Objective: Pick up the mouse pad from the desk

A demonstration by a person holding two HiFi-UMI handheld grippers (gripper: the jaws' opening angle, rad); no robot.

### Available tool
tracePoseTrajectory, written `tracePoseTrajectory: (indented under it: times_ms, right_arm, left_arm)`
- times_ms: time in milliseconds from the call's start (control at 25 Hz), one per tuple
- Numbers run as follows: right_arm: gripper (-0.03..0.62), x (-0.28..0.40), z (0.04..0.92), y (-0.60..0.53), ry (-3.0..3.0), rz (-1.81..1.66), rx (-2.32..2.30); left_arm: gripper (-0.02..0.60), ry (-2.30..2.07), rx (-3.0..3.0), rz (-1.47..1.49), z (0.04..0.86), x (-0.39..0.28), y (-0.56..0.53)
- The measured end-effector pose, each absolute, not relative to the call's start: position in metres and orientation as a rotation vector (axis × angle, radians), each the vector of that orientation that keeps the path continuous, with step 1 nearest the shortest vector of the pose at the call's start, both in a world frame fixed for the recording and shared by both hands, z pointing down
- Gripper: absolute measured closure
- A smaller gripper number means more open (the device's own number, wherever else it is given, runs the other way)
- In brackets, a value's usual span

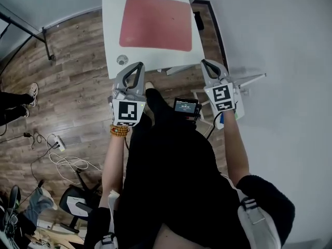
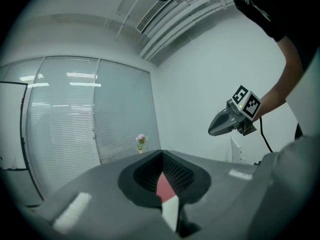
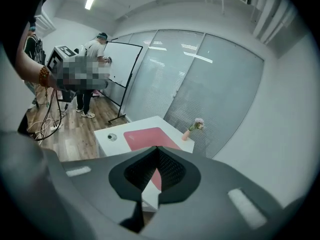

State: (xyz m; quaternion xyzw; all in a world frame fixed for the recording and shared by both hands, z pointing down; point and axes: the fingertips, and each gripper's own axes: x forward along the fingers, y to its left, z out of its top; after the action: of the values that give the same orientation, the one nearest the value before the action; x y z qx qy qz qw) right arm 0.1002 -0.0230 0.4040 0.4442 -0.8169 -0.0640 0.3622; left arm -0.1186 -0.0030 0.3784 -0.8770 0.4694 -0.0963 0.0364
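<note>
I see the pad [image 1: 155,23] lying flat on the desk [image 1: 111,35]; it is red and covers most of the top, leaving bare white strips along the left and near edges; nothing sits on it. Both of my claws are off the desk, held in the air just short of its near edge.

The left claw [image 1: 139,65] is by the near left corner; its jaws are closed tip to tip and grip nothing; through the gap behind the tips I see only a slice of red pad and white desk. The right claw [image 1: 205,62] is off the near right corner; its jaws also meet at the tips, with nothing held.

A round grommet [image 1: 122,59] is set in the near left corner, apart from the pad. At the far edge, toward the right corner, stands a small vase [image 3: 186,134] beyond the pad; it holds a sprig of pale flowers [image 3: 198,124].

Past the desk in the right gripper view, a person [image 3: 92,79] stands on the wood floor by a whiteboard [image 3: 122,64].
</note>
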Motion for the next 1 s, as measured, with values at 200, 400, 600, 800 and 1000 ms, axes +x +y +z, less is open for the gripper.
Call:
tracePoseTrajectory:
  times_ms: [200, 400, 600, 800, 1000]
  right_arm:
    - [0.566, 0.091, 0.438, -0.071, -2.103, -0.177, 1.046]
    - [0.566, 0.085, 0.466, -0.125, -2.142, -0.179, 0.956]
    - [0.553, 0.091, 0.508, -0.164, -2.187, -0.157, 0.842]
    - [0.526, 0.085, 0.561, -0.184, -2.236, -0.14, 0.648]
    - [0.448, 0.086, 0.615, -0.188, -2.253, 0.022, 0.513]
  left_arm:
    - [0.58, 1.445, -2.68, -0.501, 0.397, -0.121, -0.042]
    - [0.577, 1.315, -2.622, -0.718, 0.425, -0.103, -0.089]
    - [0.543, 1.129, -2.571, -0.986, 0.476, -0.072, -0.131]
    - [0.519, 0.862, -2.492, -1.248, 0.538, -0.049, -0.158]
    - [0.465, 0.593, -2.494, -1.414, 0.597, -0.033, -0.16]
